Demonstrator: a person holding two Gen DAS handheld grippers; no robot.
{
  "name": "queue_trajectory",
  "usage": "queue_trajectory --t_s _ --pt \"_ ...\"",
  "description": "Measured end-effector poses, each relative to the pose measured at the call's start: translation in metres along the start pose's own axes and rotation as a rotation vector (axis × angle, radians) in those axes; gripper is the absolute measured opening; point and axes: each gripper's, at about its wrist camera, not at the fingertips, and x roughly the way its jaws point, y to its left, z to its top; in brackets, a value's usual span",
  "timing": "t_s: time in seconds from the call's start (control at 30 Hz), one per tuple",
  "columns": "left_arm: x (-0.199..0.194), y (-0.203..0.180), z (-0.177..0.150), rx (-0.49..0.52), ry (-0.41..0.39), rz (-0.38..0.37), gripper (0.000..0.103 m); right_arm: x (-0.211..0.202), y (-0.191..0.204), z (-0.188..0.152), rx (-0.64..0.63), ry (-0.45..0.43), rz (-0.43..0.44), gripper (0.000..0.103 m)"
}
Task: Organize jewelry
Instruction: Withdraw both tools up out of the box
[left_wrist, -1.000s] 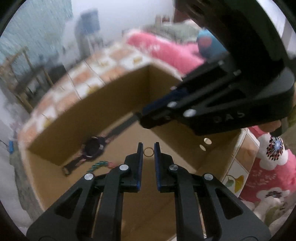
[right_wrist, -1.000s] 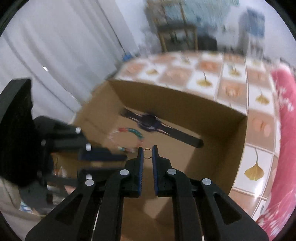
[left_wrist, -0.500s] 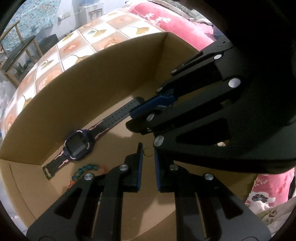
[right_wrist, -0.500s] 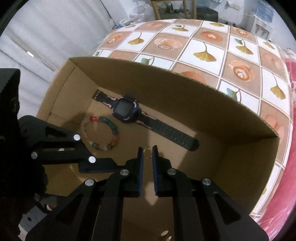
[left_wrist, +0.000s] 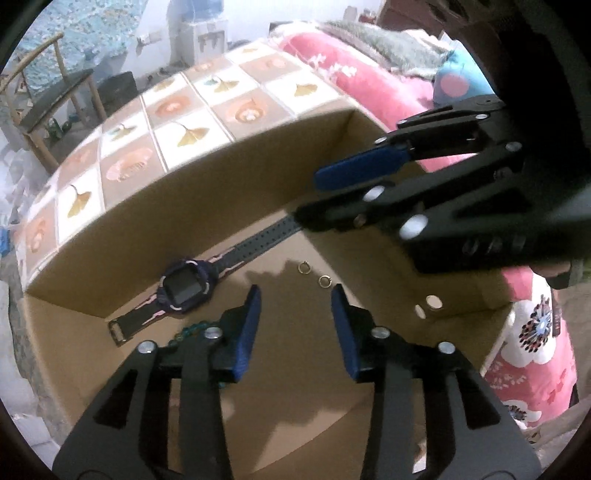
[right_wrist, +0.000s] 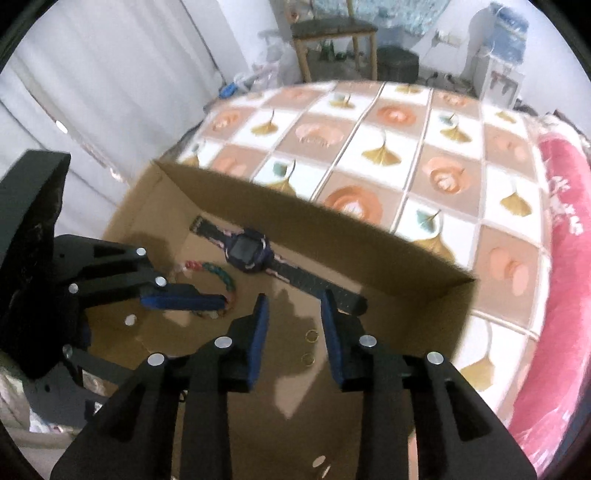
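Observation:
Two small gold rings lie on the floor of the cardboard box (left_wrist: 207, 206): one ring (left_wrist: 303, 266) and a second ring (left_wrist: 324, 281), also in the right wrist view (right_wrist: 311, 335) (right_wrist: 307, 359). My left gripper (left_wrist: 295, 295) is open and empty above them. My right gripper (right_wrist: 293, 301) is open and empty too; it shows in the left wrist view (left_wrist: 354, 173). A dark watch (left_wrist: 184, 288) (right_wrist: 249, 251) and a beaded bracelet (right_wrist: 221, 278) lie in the box.
The box (right_wrist: 332, 229) sits on a bedspread with ginkgo leaf squares (right_wrist: 380, 147). A pink floral quilt (left_wrist: 369, 88) lies to the right. A wooden chair (right_wrist: 332, 33) stands beyond the bed.
Both grippers were shut on a gold ring each and have opened. The two rings now lie on the box floor. Both grippers have lifted back a little.

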Motion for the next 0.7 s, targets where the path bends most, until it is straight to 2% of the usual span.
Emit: queue_trajectory --t_s 0.07,0.23,0.33,0.4,0.47,0.57,0.67,0.7 --pt "-0.011 0.0 -0.002 0.007 -0.026 -0.005 0.047 -0.018 -0.001 -0.002 0.008 -0.04 0.006 0.036" --pt "-0.038 0.0 -0.008 -0.002 -0.081 -0.003 0.048 -0.056 -0.001 -0.01 0.034 -0.132 0.03 0.036" --pt "-0.063 -0.002 -0.021 -0.018 -0.14 -0.008 0.049 -0.086 0.0 -0.029 0.048 -0.203 0.061 0.037" --pt "-0.087 -0.006 -0.039 -0.017 -0.207 -0.007 0.056 -0.106 0.006 -0.051 0.043 -0.262 0.071 0.047" --pt "-0.107 -0.012 -0.059 -0.014 -0.273 0.014 0.062 -0.121 0.015 -0.08 0.024 -0.313 0.079 0.053" --pt "-0.127 -0.019 -0.098 -0.021 -0.345 0.043 0.068 -0.126 0.028 -0.124 0.001 -0.344 0.104 0.058" --pt "-0.133 -0.022 -0.139 -0.053 -0.382 0.129 0.069 -0.114 0.036 -0.163 0.012 -0.33 0.104 0.058" --pt "-0.132 -0.023 -0.155 -0.069 -0.392 0.185 0.069 -0.109 0.038 -0.175 0.024 -0.329 0.093 0.059"
